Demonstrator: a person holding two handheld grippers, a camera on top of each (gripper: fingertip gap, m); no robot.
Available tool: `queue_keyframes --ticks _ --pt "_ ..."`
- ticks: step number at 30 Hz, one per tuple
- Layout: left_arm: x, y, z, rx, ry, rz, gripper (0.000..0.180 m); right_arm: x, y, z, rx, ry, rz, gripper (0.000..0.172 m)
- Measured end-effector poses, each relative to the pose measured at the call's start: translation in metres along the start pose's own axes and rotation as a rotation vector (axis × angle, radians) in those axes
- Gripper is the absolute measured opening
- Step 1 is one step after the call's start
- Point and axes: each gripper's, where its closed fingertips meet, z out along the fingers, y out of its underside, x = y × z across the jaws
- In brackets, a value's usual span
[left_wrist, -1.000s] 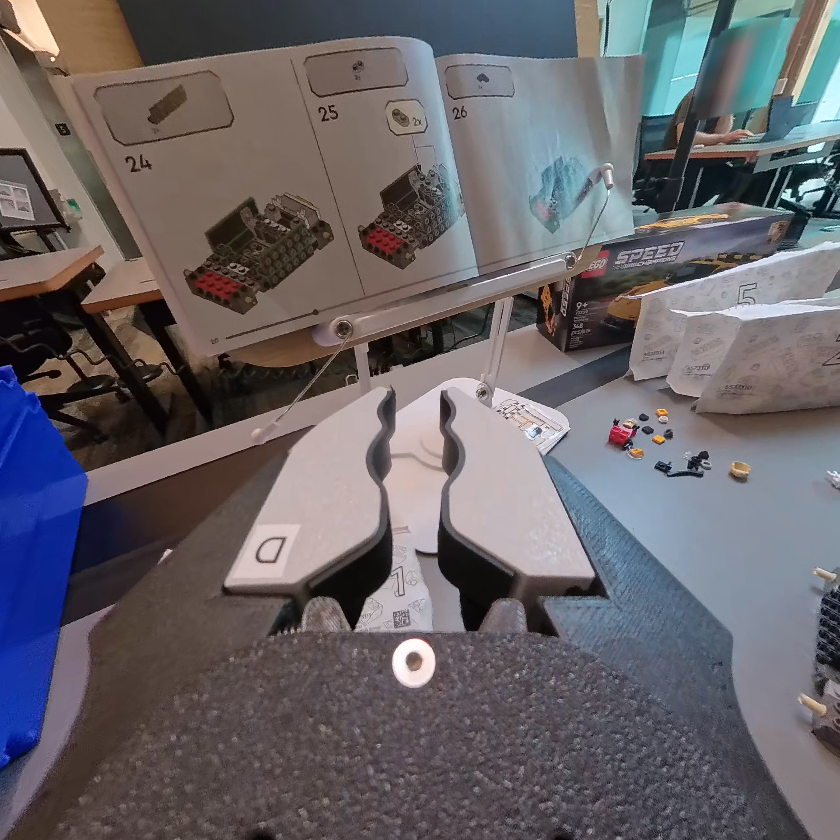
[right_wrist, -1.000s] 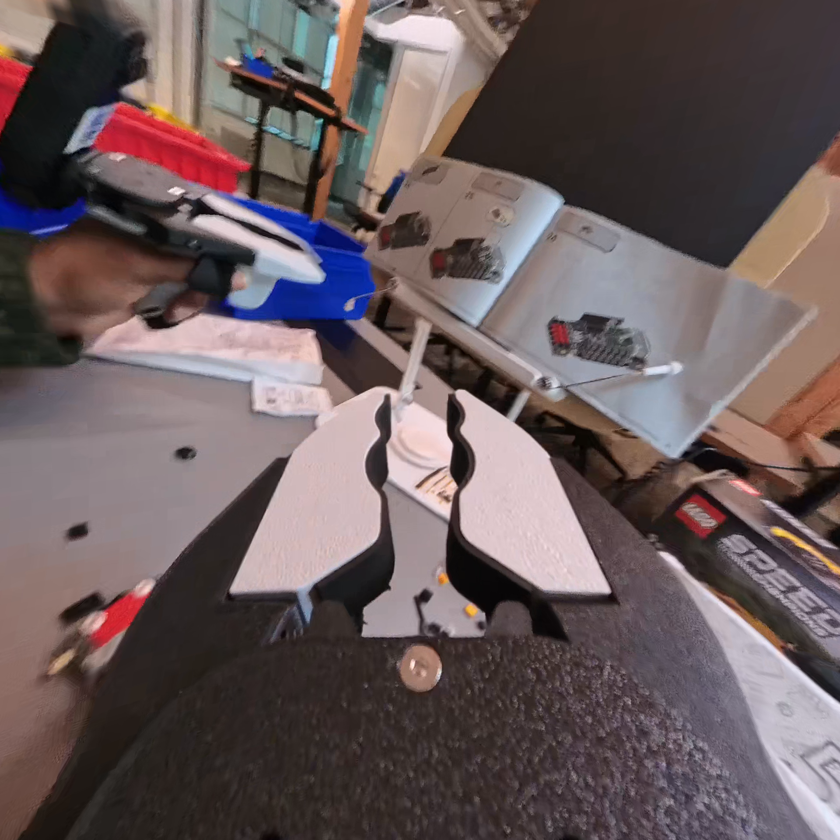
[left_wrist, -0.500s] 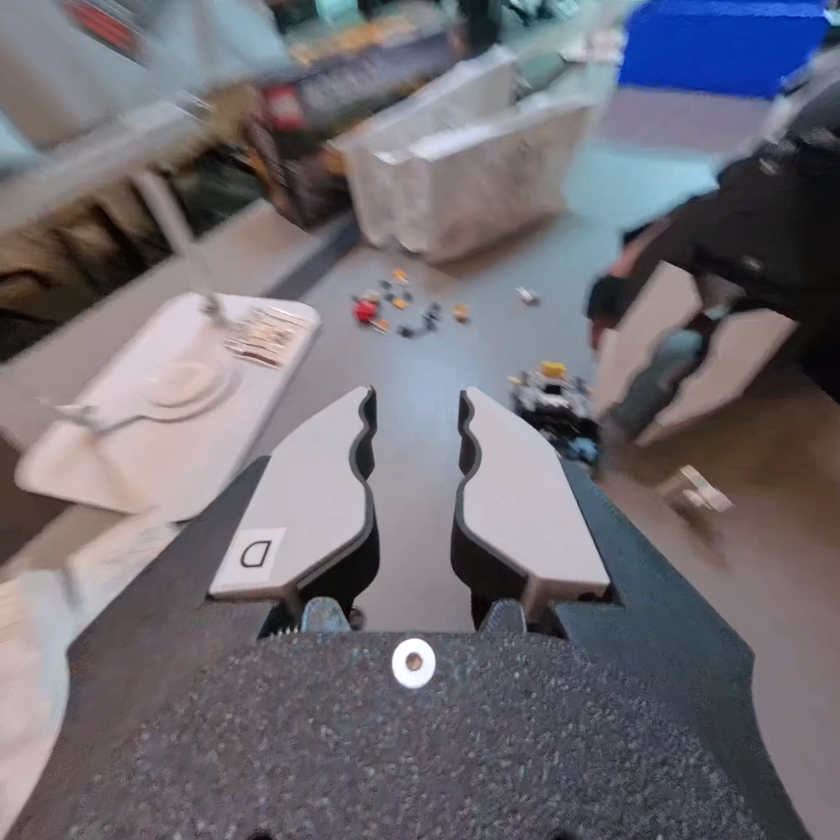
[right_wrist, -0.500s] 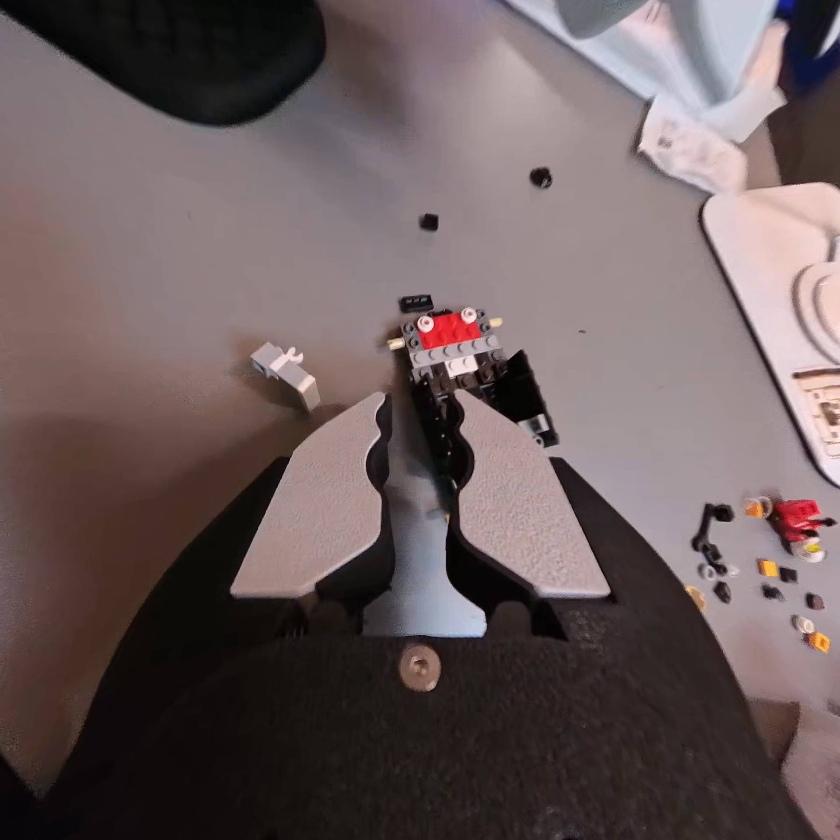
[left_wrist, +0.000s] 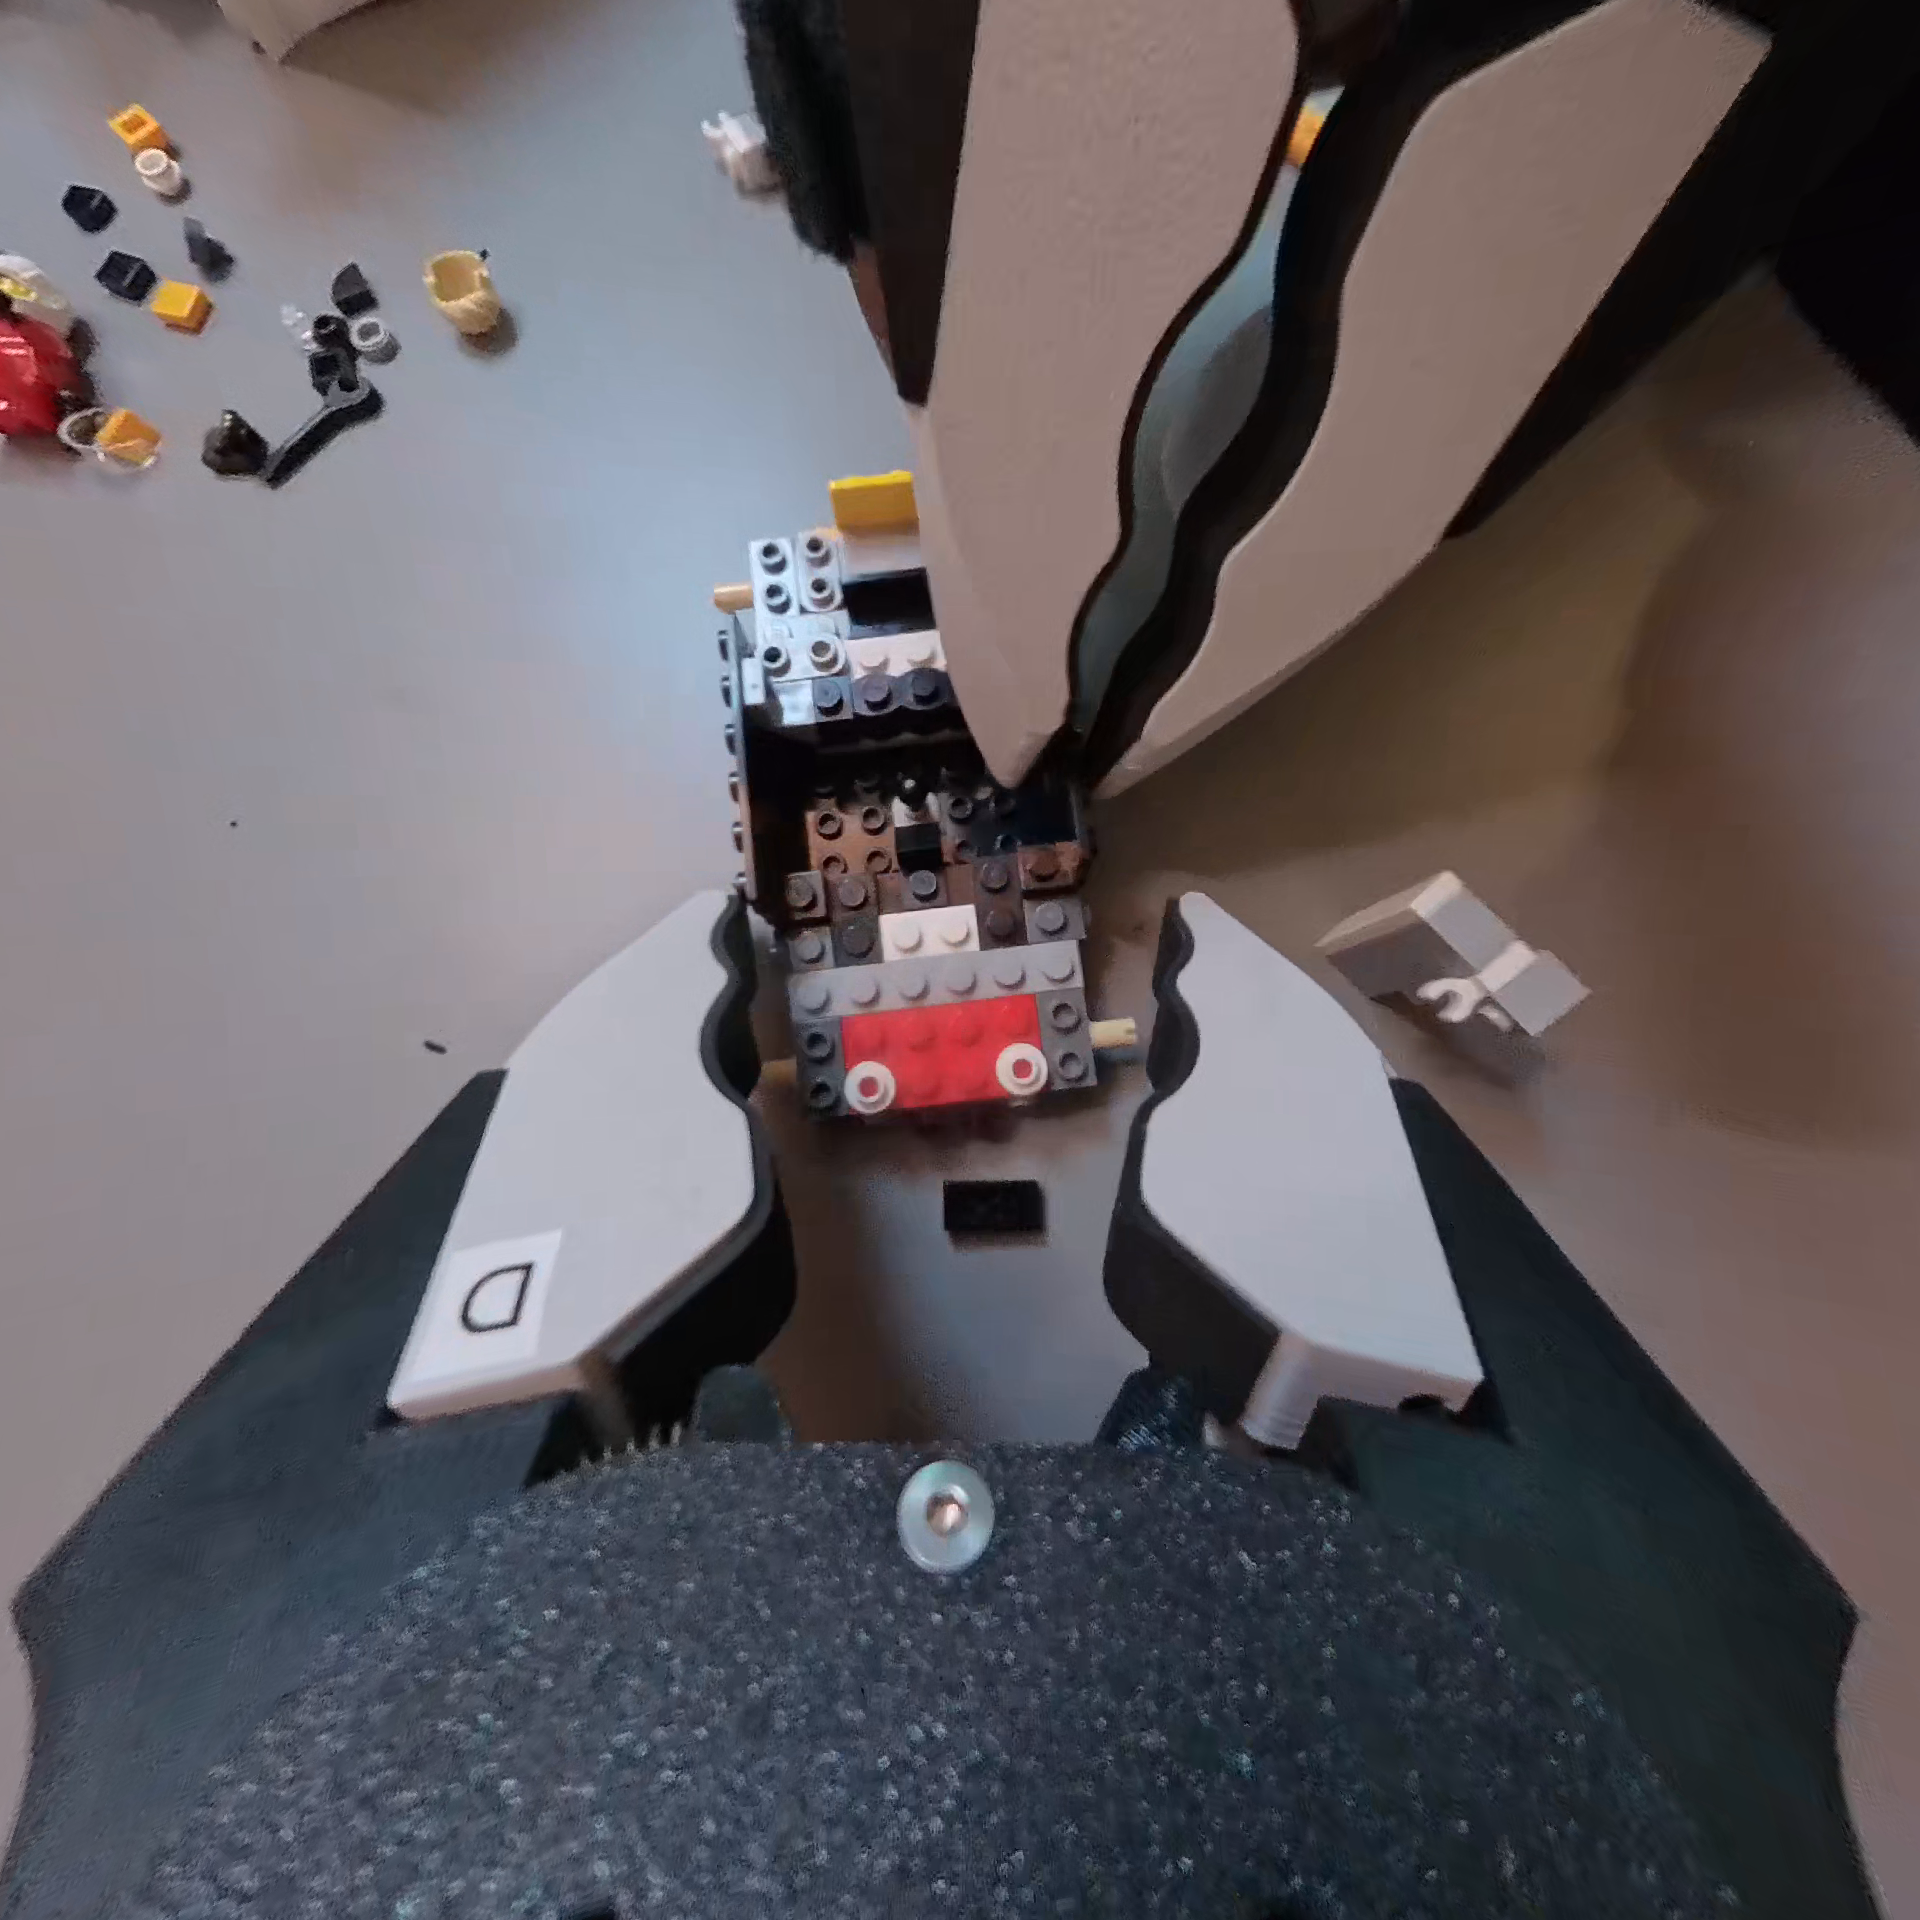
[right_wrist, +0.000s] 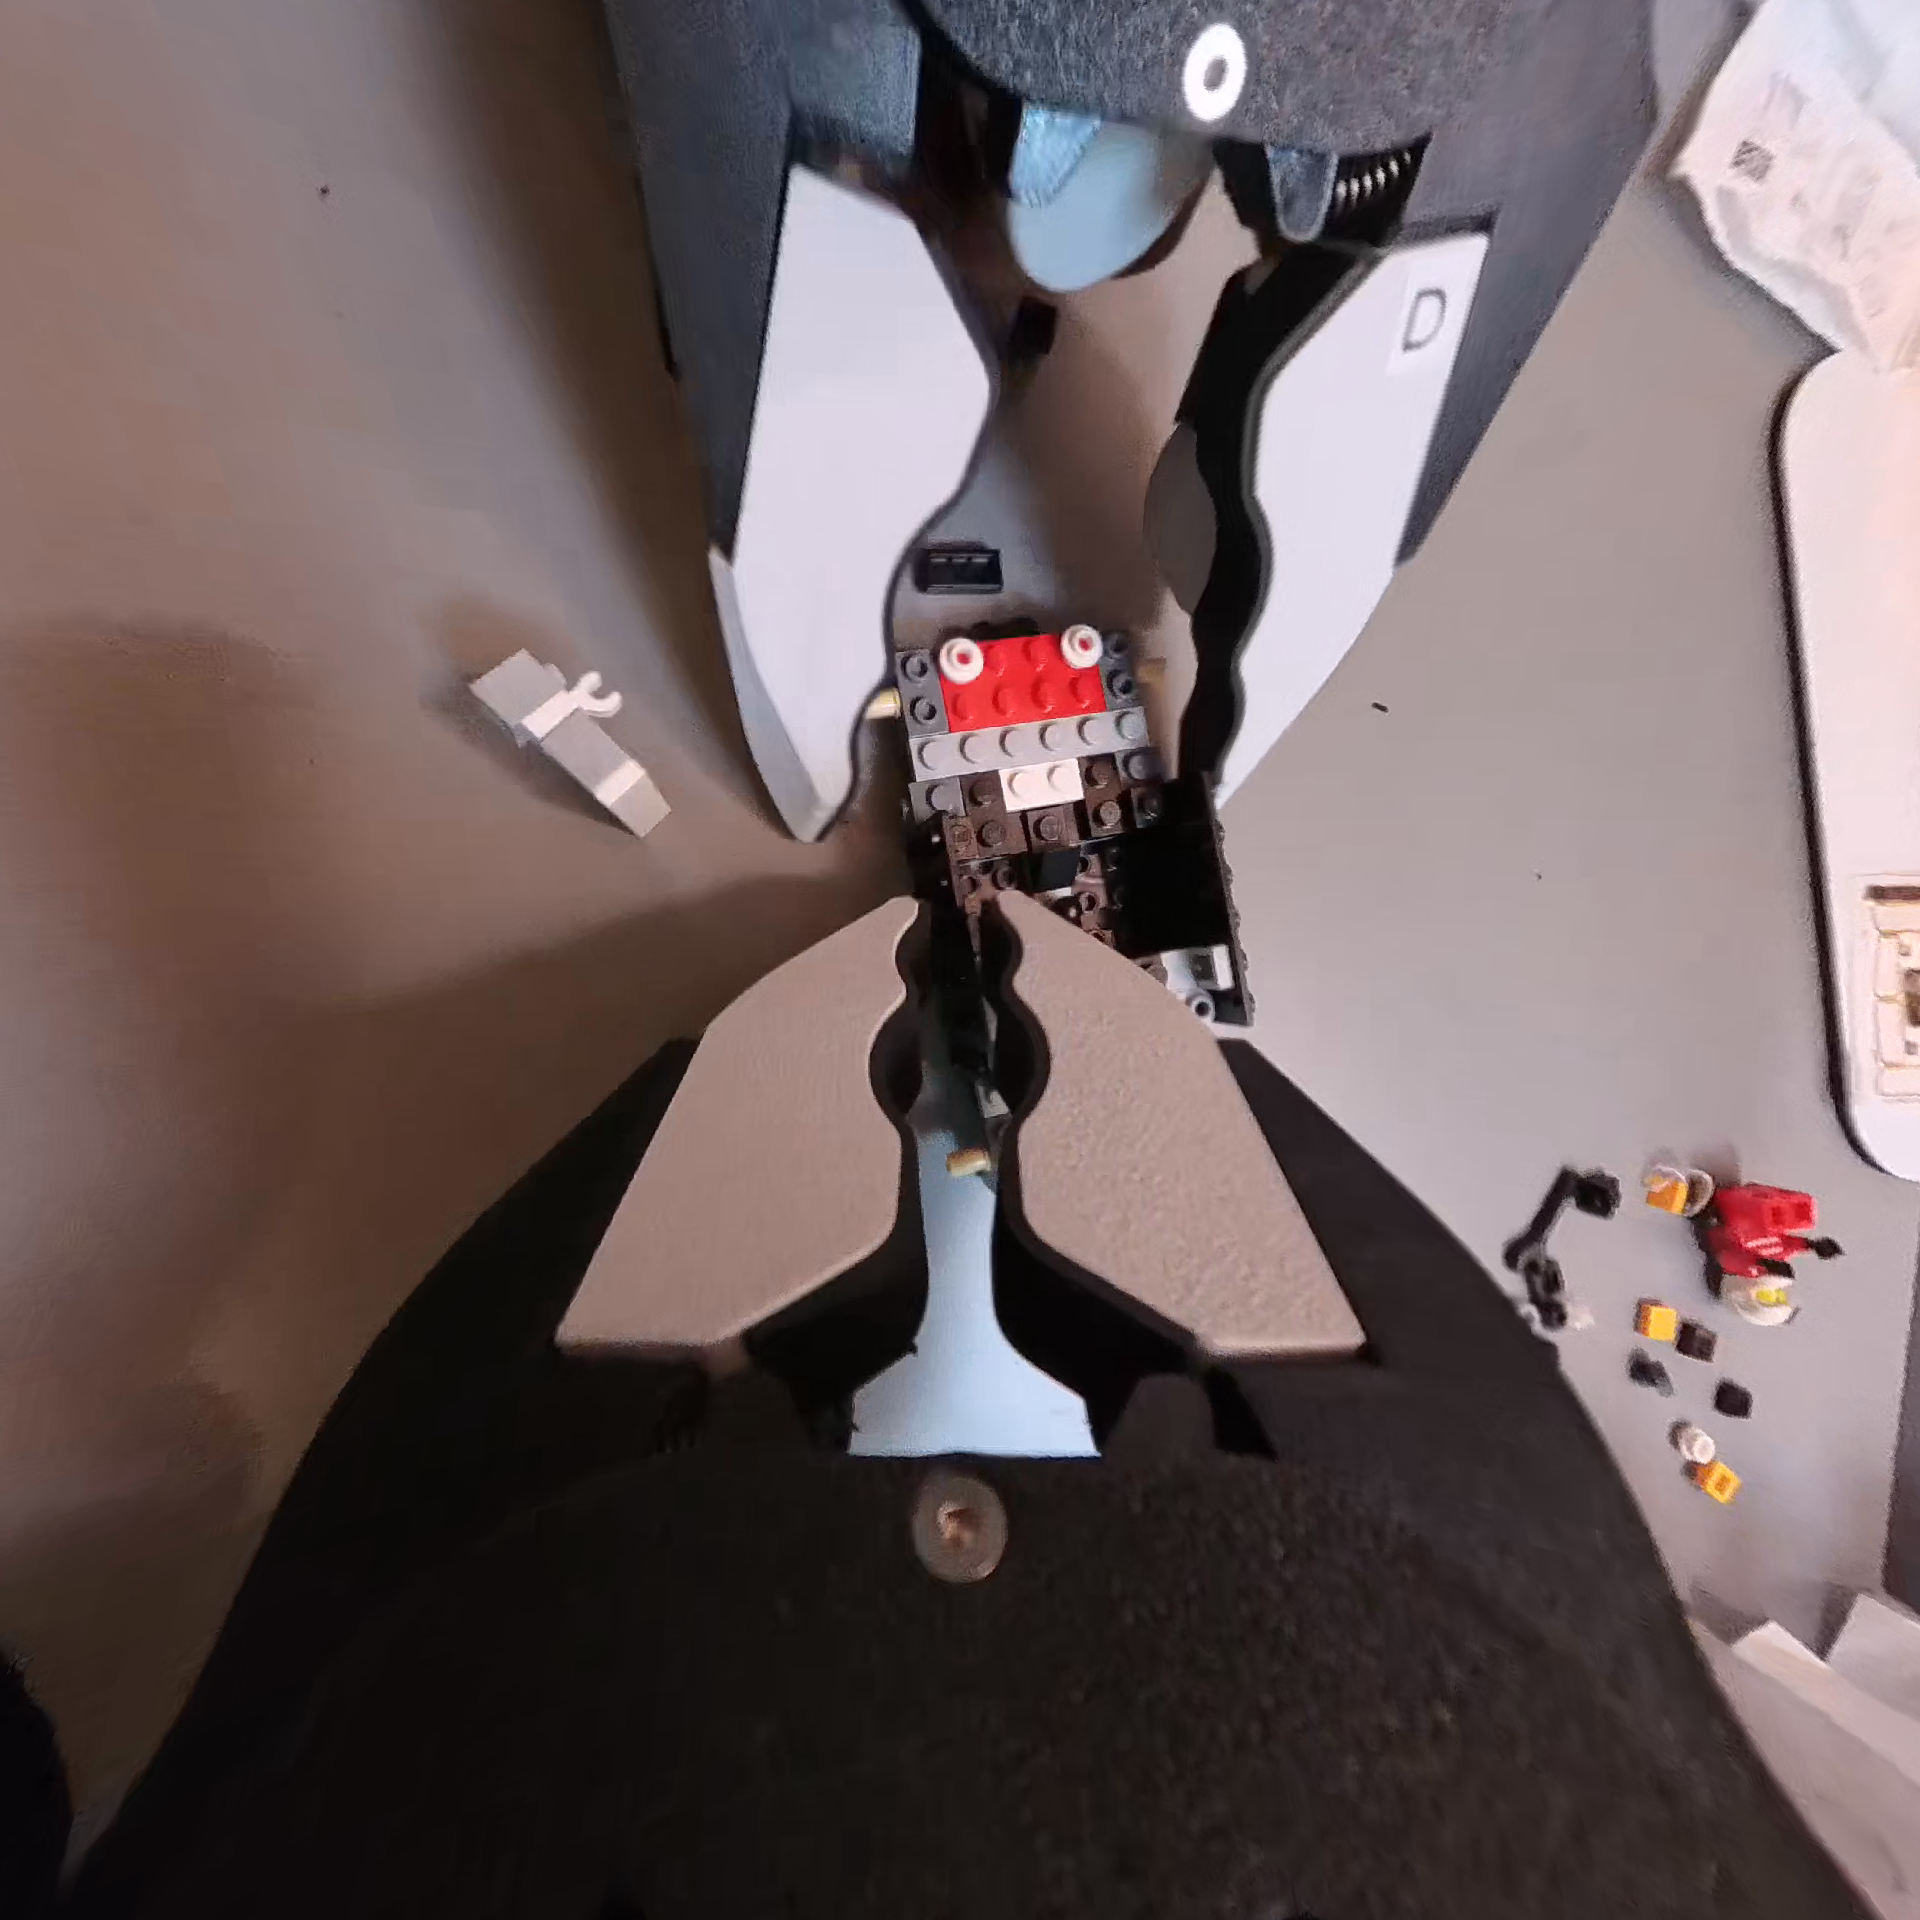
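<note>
Nearest the left wrist camera, the left gripper (left_wrist: 951, 997) has its fingers (left_wrist: 623, 1122) spread wide, straddling the red-topped near end of a brick-built model (left_wrist: 914, 904) that sits on the grey desk (left_wrist: 364, 779). Left finger looks close against the model's side; a gap shows between the right finger and the tan axle pin (left_wrist: 1114, 1034) jutting from the model. Not gripping. A small black brick (left_wrist: 992, 1207) lies on the desk between the fingers, just short of the model.

Right of the model: a light grey brick piece with a white clip (left_wrist: 1455, 971), apart from both grippers.

Farther on, the right gripper (left_wrist: 1060, 774) comes down from the far side with its fingers nearly together, tips at the model's dark right wall about mid-length. The right wrist view shows the right gripper (right_wrist: 961, 914) clenched on that thin dark wall, which runs back between the fingers.

Yellow tile (left_wrist: 873, 499) at the model's far end.

Far left: scatter of small loose parts, black, orange, tan (left_wrist: 462, 291), and a red piece (left_wrist: 31, 379) at the edge. In the right wrist view, a white stand base (right_wrist: 1849, 727) lies at the right.
</note>
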Motion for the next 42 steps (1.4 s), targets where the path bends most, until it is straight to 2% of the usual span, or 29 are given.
queue_keyframes --ticks 3,5,18,24,29,33,37,40,42 --pt "-0.004 0.0 -0.001 -0.008 -0.023 0.0 0.059 -0.003 -0.001 0.001 -0.028 -0.063 -0.045 0.006" --pt "-0.004 0.003 -0.002 -0.02 -0.008 -0.032 0.059 -0.003 -0.003 0.002 -0.033 -0.065 -0.08 0.005" --pt "-0.005 0.005 -0.003 -0.034 0.011 -0.062 0.058 0.0 -0.005 0.003 0.048 0.3 -0.273 0.006" --pt "-0.003 0.005 -0.003 -0.035 0.018 -0.054 0.058 -0.002 -0.006 0.002 0.066 0.335 -0.282 0.007" --pt "0.0 0.005 -0.003 -0.033 0.031 -0.039 0.059 -0.005 -0.007 0.001 0.143 0.223 -0.141 0.005" --pt "0.003 0.004 -0.002 -0.028 0.025 -0.005 0.059 -0.007 -0.008 -0.002 0.236 0.018 0.104 0.003" --pt "0.003 0.004 -0.003 -0.028 0.015 0.012 0.059 -0.009 -0.008 -0.002 0.252 -0.177 0.292 0.003" --pt "0.005 0.004 -0.003 -0.03 0.029 0.009 0.059 -0.011 -0.009 -0.004 0.252 -0.282 0.364 0.003" --pt "0.005 0.005 -0.003 -0.03 0.036 0.001 0.059 -0.011 -0.009 -0.007 0.292 -0.294 0.353 0.003"
